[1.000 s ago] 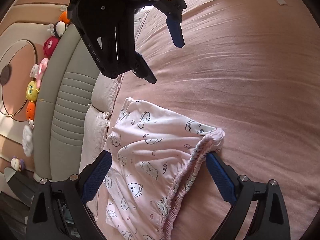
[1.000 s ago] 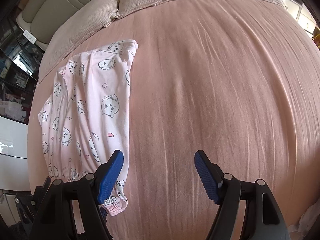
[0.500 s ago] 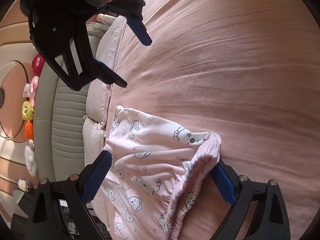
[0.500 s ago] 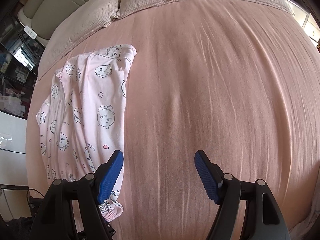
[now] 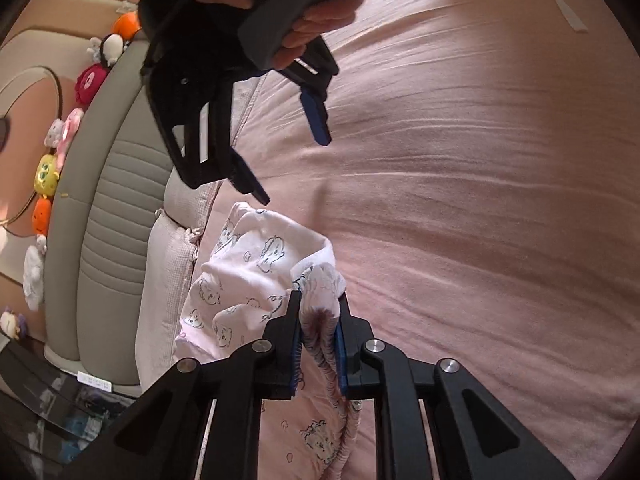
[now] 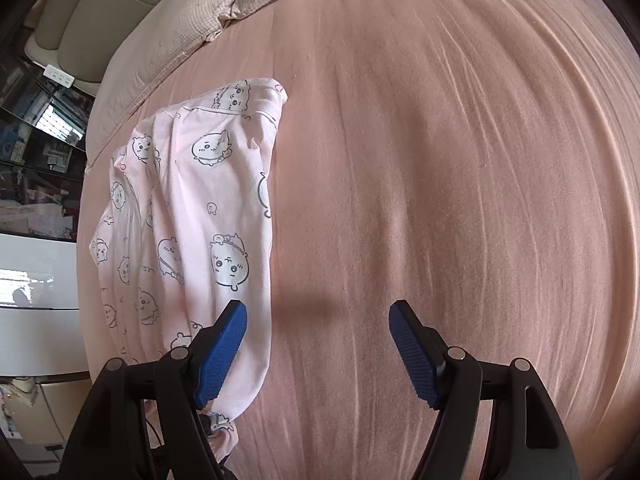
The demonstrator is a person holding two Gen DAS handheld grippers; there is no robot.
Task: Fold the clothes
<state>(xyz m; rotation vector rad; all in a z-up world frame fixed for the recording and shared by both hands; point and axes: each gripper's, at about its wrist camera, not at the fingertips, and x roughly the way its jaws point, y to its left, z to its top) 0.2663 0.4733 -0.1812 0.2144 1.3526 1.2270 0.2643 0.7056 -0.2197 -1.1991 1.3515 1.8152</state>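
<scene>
Two handheld grippers work over a pink bedsheet (image 6: pixel 460 160). Pale pink cartoon-print pyjama trousers (image 6: pixel 200 208) lie crumpled on the sheet near the pillows (image 6: pixel 168 40). Left gripper (image 5: pixel 318 320) is clamped on their gathered waistband (image 5: pixel 320 304); half a second ago its fingers stood wide around it. Right gripper (image 6: pixel 318 344) hovers above the sheet beside the trousers, fingers wide, empty. Likely step: first grasp before spreading flat; next, the right needs a second hold
</scene>
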